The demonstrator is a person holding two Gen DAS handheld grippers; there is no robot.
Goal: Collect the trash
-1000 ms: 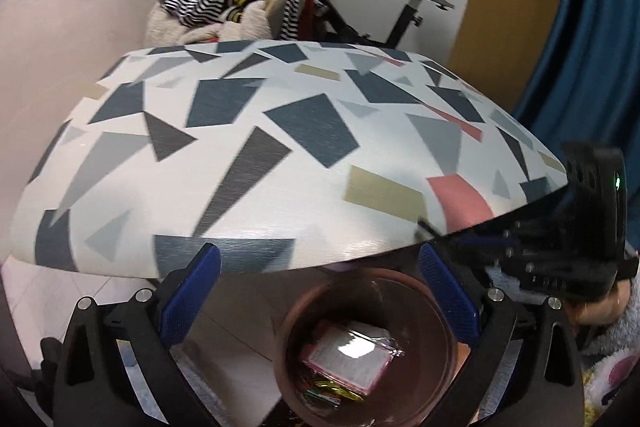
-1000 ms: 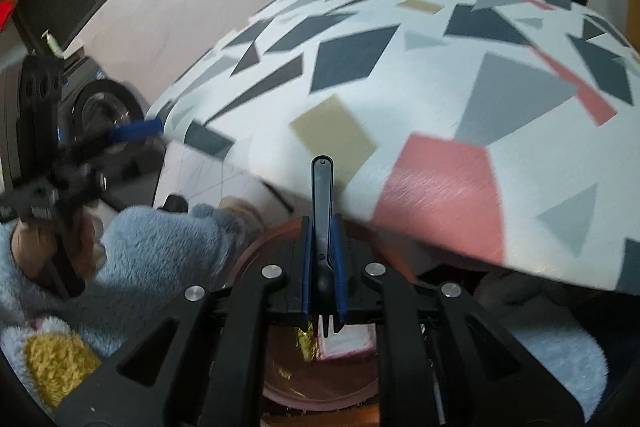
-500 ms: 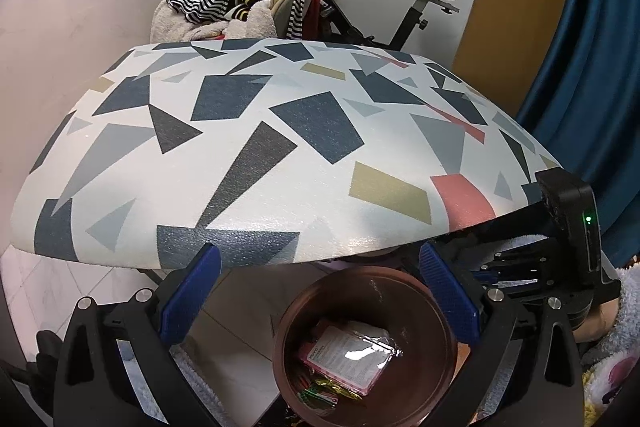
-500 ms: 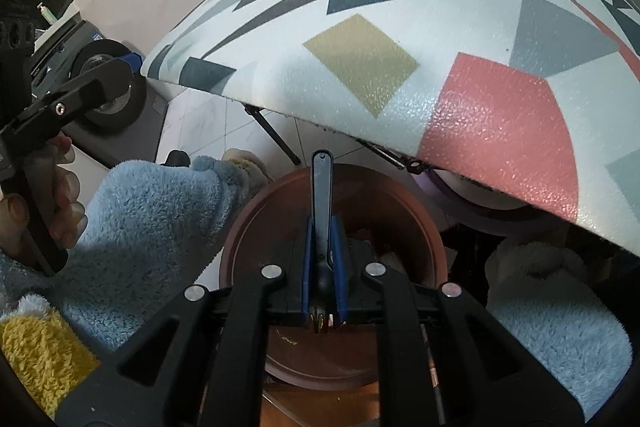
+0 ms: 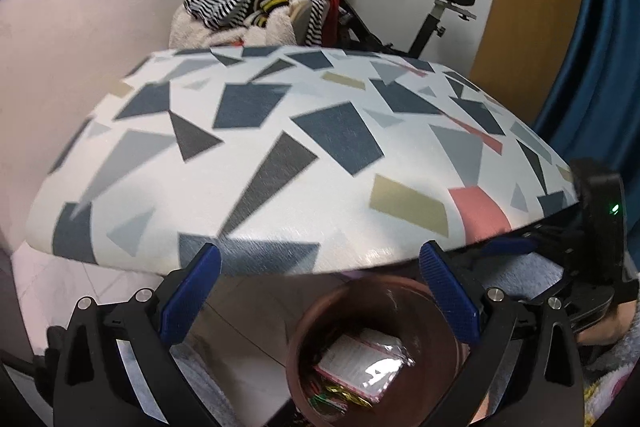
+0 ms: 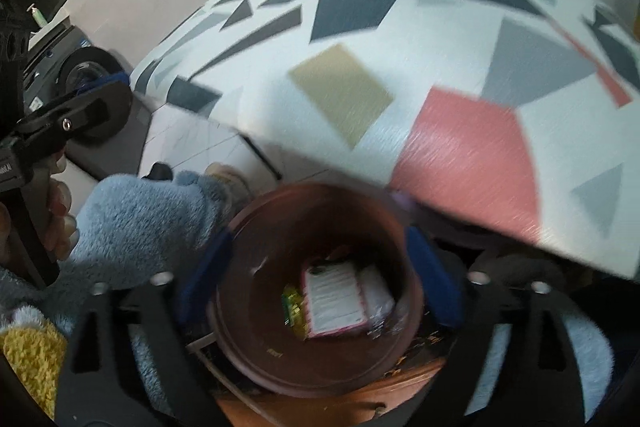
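Two claws, left claw [image 5: 320,291] & right claw [image 6: 320,275], both spread apart w/ nothing held, over one bin [image 6: 320,379].

Blk frame, blue fingers [image 5: 192,291], fuzzy sleeve [image 6: 136,223].

In front of me is a tabletop [image 5: 280,163] with grey, blue and pink shapes. Behind it I see a white wall [image 5: 80,27], an exercise bike [image 5: 400,11] with clothes [image 5: 256,3], and a blue curtain [image 5: 600,47].
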